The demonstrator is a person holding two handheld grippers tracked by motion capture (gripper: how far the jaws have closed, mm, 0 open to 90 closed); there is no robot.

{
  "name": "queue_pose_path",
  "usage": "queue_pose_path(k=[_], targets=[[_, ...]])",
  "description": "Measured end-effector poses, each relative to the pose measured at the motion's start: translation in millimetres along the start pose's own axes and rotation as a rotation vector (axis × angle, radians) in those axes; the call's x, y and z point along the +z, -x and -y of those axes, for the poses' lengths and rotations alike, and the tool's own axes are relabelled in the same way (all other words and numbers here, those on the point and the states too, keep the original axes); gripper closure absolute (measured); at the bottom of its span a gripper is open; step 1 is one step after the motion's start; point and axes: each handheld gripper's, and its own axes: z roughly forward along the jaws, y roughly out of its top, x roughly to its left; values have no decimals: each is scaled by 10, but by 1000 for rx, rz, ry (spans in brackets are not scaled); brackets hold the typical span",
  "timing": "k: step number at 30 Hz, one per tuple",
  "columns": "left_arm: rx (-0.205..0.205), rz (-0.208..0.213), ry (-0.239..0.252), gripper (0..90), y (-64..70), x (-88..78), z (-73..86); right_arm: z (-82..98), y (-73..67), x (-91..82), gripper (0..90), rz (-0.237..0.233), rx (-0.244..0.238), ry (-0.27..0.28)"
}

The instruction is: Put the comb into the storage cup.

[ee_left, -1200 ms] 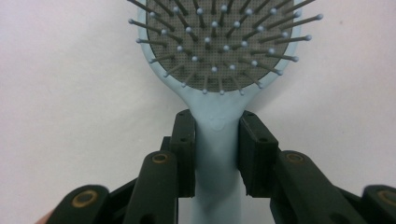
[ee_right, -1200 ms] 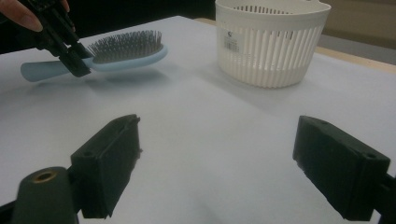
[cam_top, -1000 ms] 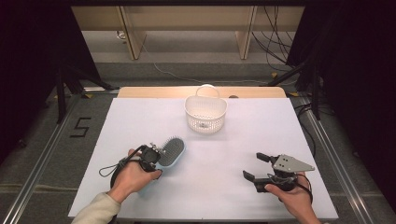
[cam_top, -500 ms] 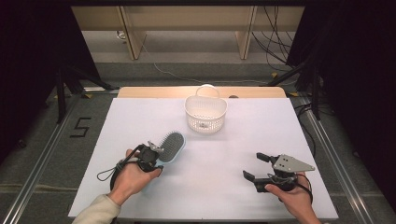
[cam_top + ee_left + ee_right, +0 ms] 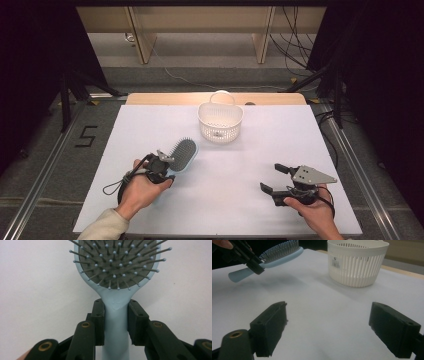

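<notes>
While both your hands sit about where they were a sec ago, the hairbrush (image 5: 181, 153) has tipped: its head now angles up toward the basket (image 5: 220, 121) a bit more than before, and the right gripper (image 5: 274, 178) looks unchanged. Your left gripper (image 5: 161, 163) has its jaws pinching the brush's pale blue handle just below the head, pads tight on both sides in the left gripper view (image 5: 116, 322). The brush is held clear of the table (image 5: 240, 200), near its front-left part, bristles up. The right gripper's jaws are spread wide w/ nothing between them, low over the table at front right. Count: 1 brush, 1 white slotted basket, 2 grippers. Writing: a small sticker label (image 5: 335, 262) on the basket wall, print too small to read; a "5" mark (image 5: 86, 136) on the floor left of the table.
</notes>
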Motion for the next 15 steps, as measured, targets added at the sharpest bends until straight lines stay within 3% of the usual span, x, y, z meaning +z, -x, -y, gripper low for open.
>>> queue_pose_path(k=[15], targets=[[0, -2, 28, 698, -9, -23, -11, 1, 0, 0, 156, 0, 0, 0]])
